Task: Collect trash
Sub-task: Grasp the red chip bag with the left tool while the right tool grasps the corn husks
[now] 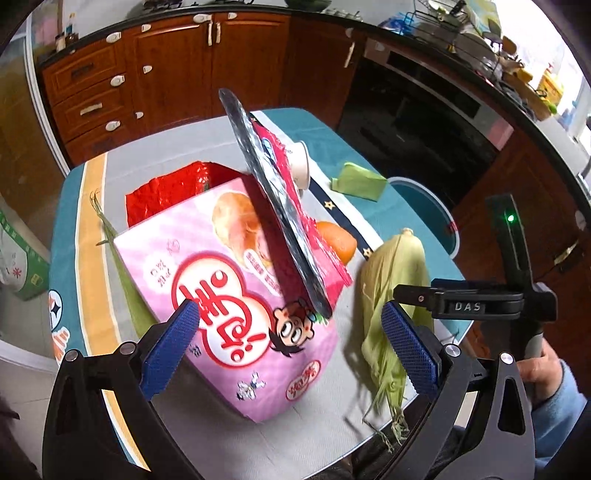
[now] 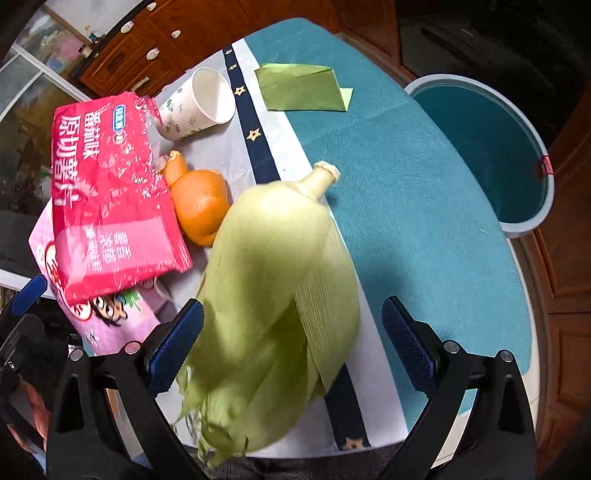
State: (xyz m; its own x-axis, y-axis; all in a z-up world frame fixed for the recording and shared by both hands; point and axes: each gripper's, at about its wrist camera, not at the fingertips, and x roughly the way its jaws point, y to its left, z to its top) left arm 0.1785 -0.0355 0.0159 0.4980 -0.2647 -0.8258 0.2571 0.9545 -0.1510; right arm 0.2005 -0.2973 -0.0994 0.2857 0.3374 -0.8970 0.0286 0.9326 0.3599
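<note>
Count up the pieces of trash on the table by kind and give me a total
Snack bags: 3, the pink bag, the red chip bag and the red foil wrapper
Corn husks: 1
Orange peels: 1
Paper cups: 1
Folded green papers: 1
Loose green husk leaves: 1
Total: 8

- Tabletop (image 2: 406, 206) under a teal cloth with white, yellow and star-dotted navy stripes.
- Brown wooden cabinets (image 1: 177, 70) with white handles and child latches behind it.
- Dark oven front (image 1: 417, 107) to their right.
- Dish rack (image 1: 439, 18) and clutter on the counter at the top right.
- Green-and-white carton (image 1: 18, 254) on the floor at the left.
</note>
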